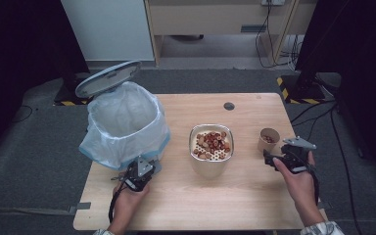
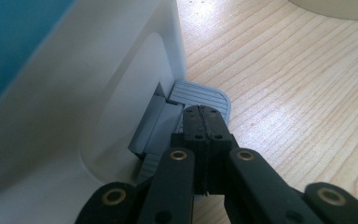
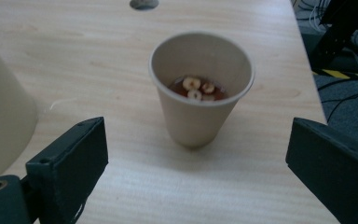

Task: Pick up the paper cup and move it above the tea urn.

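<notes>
We've got the left gripper (image 2: 204, 122) with jaws pressed together, tips down on the grey pedal (image 2: 200, 97) at the foot of the bin (image 1: 125, 122), lid up. Right gripper (image 3: 196, 163) jaws wide, nothing between them; paper cup (image 3: 200, 88) just ahead, right of the bowl (image 1: 211, 147).
</notes>
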Demonstrator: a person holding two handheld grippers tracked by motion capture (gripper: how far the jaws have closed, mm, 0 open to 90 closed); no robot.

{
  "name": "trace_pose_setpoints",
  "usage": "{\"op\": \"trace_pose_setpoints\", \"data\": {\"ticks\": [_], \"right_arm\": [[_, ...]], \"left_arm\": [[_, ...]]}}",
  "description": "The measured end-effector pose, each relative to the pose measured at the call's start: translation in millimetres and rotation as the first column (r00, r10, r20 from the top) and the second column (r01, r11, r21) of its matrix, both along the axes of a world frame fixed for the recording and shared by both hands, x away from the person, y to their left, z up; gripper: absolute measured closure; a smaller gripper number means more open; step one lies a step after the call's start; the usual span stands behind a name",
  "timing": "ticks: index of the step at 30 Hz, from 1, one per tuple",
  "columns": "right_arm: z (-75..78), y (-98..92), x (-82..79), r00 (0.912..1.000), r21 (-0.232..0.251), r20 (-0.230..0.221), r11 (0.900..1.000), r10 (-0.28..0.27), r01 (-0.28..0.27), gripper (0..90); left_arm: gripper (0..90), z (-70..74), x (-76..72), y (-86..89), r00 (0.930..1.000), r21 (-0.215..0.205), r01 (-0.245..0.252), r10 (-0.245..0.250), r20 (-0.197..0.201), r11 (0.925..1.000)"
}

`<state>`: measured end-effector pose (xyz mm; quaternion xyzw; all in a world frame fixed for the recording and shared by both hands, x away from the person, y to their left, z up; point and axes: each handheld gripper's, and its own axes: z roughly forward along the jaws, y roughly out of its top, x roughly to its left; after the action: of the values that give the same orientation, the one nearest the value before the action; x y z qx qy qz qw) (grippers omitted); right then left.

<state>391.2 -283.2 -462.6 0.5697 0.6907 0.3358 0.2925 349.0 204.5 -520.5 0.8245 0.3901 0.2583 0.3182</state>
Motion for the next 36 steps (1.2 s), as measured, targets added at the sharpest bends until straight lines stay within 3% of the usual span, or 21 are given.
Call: {"op": "trace_pose_setpoints", "data": {"ticks": [6, 15, 25, 32, 36], "right_arm": [[4.1, -0.6, 13.6, 0.9990, 0.007, 0.037, 1.000, 0.023, -0.024, 4.4], [-15.1, -3.7, 28.8, 0.9994, 0.008, 0.033, 1.000, 0.003, -0.003, 6.4], [-37.0, -4.1, 41.0, 0.9997, 0.024, 0.020, 1.000, 0.016, -0.016, 9.1], [-47.6, -4.8, 53.0, 0.9992, 0.078, 0.039, 0.997, -0.004, 0.001, 11.9], [-52.9, -3.3, 57.0, 0.9992, 0.074, 0.041, 0.997, 0.003, -0.006, 12.7]], "left_arm": [[89.5, 0.0, 0.0, 0.0, 1.0000, 0.001, 0.000, 0.000, 0.000, 1.0000], [89.5, -0.1, -0.2, -0.1, 1.0000, 0.003, 0.002, -0.002, 0.003, 1.0000], [89.5, -0.2, -0.1, -0.1, 1.0000, 0.001, 0.001, -0.001, 0.003, 1.0000], [89.5, -0.3, -0.1, 0.0, 1.0000, -0.002, 0.000, 0.000, 0.003, 1.0000], [89.5, -0.3, -0.1, 0.0, 1.0000, -0.003, 0.000, 0.000, 0.003, 1.0000]]}}
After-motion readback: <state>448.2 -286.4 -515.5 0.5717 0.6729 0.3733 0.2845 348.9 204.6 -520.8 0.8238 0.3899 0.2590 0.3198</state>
